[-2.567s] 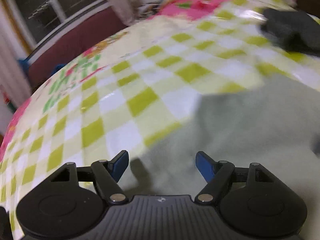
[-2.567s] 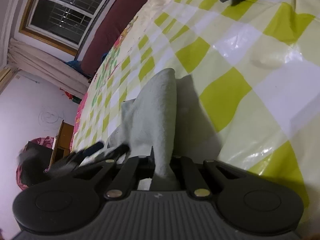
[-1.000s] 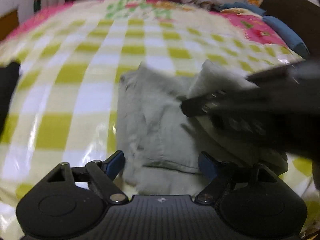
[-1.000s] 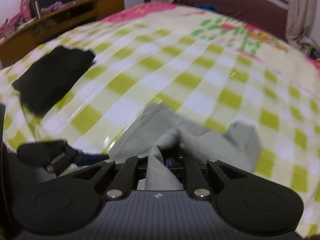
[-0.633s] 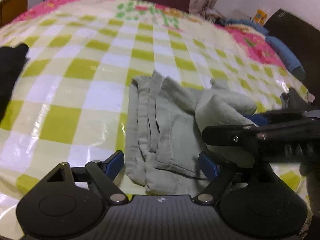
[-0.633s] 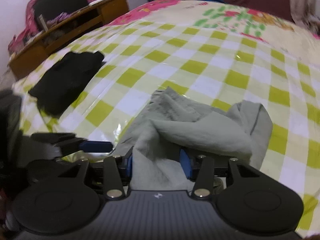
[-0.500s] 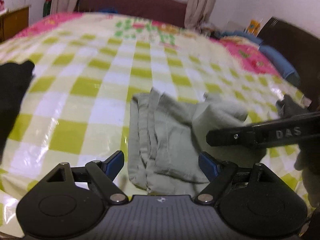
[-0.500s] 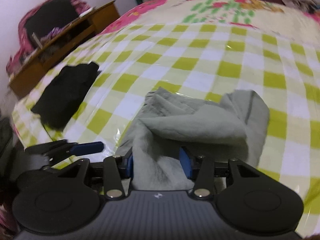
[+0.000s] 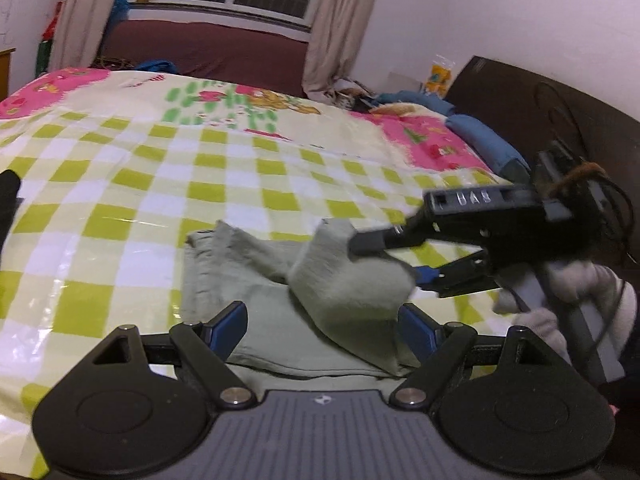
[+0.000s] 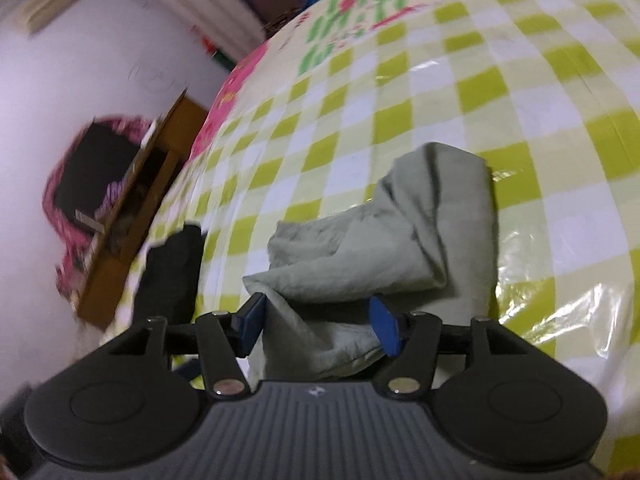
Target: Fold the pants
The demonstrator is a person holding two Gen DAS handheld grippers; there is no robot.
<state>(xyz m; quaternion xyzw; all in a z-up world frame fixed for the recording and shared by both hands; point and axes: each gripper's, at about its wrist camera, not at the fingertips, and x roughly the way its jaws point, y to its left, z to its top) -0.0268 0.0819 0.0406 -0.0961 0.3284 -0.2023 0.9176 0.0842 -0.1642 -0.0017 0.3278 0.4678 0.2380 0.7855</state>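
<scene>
One pair of pants (image 9: 320,300), two tools (image 9: 324,326) (image 10: 318,326), both spread wide.

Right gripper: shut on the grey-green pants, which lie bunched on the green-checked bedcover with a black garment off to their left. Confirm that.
Not quite. The right gripper is open, not shut: the right wrist view shows its blue fingers spread apart with the grey-green pants slack between them. The rest stands: the pants lie bunched on the green-checked bedcover, with a black garment to their left.
</scene>
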